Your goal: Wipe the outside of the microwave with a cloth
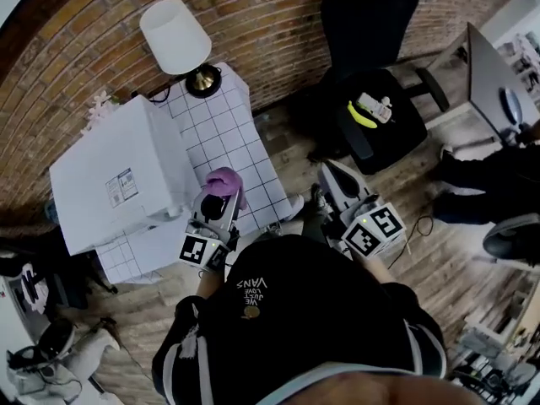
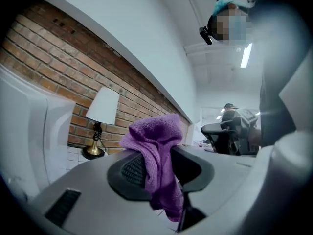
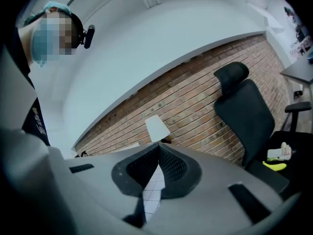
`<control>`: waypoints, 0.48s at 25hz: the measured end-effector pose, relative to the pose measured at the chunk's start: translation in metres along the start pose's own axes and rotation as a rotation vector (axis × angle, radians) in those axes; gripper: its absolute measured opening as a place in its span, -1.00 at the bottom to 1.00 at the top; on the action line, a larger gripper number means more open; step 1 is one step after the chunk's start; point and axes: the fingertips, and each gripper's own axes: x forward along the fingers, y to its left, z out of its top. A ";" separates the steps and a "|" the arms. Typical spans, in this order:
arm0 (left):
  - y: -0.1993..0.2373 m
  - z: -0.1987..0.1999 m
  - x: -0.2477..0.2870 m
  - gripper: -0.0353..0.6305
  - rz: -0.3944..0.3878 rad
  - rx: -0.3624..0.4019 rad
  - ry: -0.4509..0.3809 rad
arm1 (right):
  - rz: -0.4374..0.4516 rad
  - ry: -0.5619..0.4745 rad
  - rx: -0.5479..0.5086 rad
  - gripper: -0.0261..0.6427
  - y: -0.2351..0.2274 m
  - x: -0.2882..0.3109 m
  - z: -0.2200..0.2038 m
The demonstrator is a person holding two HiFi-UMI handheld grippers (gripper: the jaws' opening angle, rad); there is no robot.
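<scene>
Inspecting the left gripper [image 2: 157,173], I find its jaws clamped on a purple terry cloth [image 2: 155,133], which bunches above the jaw tips and hangs down between them. The boxy white microwave [image 1: 114,171] stands just to the left of those jaws on a white grid-tiled surface [image 1: 224,129]. A white-shaded lamp with a brass foot [image 1: 177,34] sits ahead of the jaws by the brick wall. The right gripper [image 3: 157,153] has its jaws closed tip to tip, nothing between them, off to the right of the surface.

Bare tabletop [image 1: 221,133] beside microwave [image 1: 110,171]; lamp [image 1: 175,36] beyond
</scene>
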 end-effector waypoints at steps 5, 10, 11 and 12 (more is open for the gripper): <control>0.019 0.011 -0.008 -0.51 0.237 -0.001 -0.085 | 0.258 0.148 -0.010 -0.92 0.002 0.070 0.000; 0.020 0.021 -0.016 -0.51 0.463 0.006 -0.168 | 0.490 0.299 -0.047 -0.92 0.011 0.116 -0.004; 0.021 0.020 -0.018 -0.51 0.507 -0.010 -0.186 | 0.535 0.321 -0.053 -0.92 0.013 0.124 -0.006; 0.020 0.019 -0.019 -0.51 0.545 -0.041 -0.211 | 0.577 0.340 -0.058 -0.92 0.016 0.130 -0.007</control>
